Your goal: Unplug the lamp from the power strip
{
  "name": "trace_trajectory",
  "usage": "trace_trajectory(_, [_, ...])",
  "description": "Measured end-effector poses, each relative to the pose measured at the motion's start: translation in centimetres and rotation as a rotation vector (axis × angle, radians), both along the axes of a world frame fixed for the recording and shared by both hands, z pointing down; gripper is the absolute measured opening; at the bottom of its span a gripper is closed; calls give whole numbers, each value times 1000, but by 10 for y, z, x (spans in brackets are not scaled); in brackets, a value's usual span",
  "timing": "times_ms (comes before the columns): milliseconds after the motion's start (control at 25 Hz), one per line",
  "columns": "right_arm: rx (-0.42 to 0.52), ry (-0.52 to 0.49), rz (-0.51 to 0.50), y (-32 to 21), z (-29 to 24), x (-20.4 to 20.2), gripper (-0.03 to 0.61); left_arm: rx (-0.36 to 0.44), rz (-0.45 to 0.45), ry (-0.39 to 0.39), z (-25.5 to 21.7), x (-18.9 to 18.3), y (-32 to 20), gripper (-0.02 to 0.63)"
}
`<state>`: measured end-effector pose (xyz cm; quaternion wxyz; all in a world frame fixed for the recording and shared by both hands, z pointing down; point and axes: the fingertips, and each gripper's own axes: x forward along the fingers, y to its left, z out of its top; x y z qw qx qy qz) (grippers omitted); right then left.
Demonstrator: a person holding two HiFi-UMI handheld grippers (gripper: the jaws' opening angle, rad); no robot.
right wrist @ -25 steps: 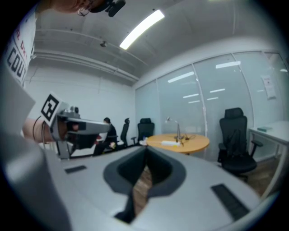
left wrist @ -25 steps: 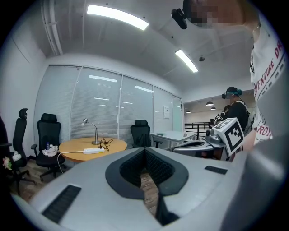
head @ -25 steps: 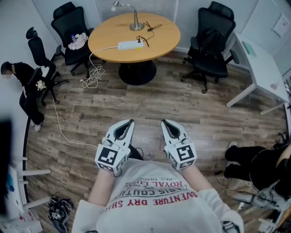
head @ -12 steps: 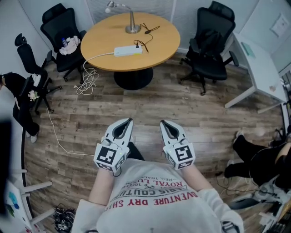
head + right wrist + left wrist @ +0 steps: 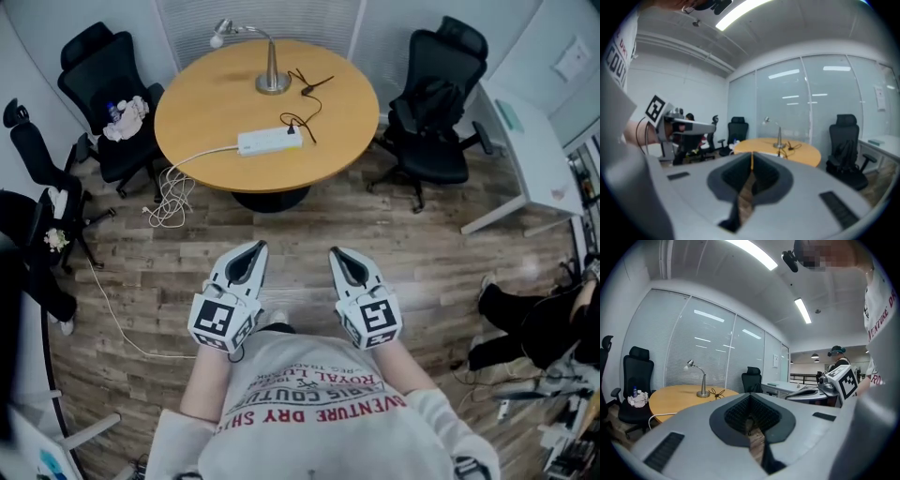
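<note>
On the round wooden table (image 5: 216,141) stands a silver desk lamp (image 5: 271,73). Its black cord (image 5: 305,111) runs to a plug in the white power strip (image 5: 269,142). My left gripper (image 5: 250,251) and right gripper (image 5: 338,255) are held side by side over the wood floor, well short of the table. Both are shut with nothing in them. The left gripper view shows the lamp (image 5: 701,381) and table (image 5: 675,397) far beyond the gripper (image 5: 750,398). The right gripper view shows the lamp (image 5: 778,137) on the table (image 5: 797,152) past the gripper (image 5: 751,158).
Black office chairs stand left (image 5: 98,75) and right (image 5: 441,89) of the table, another at the far left (image 5: 37,178). The strip's white cable coils on the floor (image 5: 169,199). A white desk (image 5: 530,141) is at the right, a seated person (image 5: 548,328) beside it.
The table, lamp and power strip have drawn nearer and sit lower in the head view. Both grippers keep the same shut pose side by side in front of the body.
</note>
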<state>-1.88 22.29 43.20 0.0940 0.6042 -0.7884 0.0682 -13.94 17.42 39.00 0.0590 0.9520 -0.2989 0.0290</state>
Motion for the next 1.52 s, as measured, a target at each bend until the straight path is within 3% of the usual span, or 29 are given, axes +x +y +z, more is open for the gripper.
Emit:
trace_trajectory(280, [-27, -9, 33, -81, -2, -16, 31, -22, 11, 1, -1, -23, -79, 31])
trace_trajectory(720, [-81, 19, -33, -172, 21, -4, 31, -79, -70, -9, 32, -25, -159, 31])
trace_trajectory(1280, [-39, -3, -169, -364, 18, 90, 31, -87, -195, -70, 42, 62, -322, 31])
trace_trajectory(1520, [-100, -14, -261, -421, 40, 106, 31, -133, -225, -108, 69, 88, -374, 31])
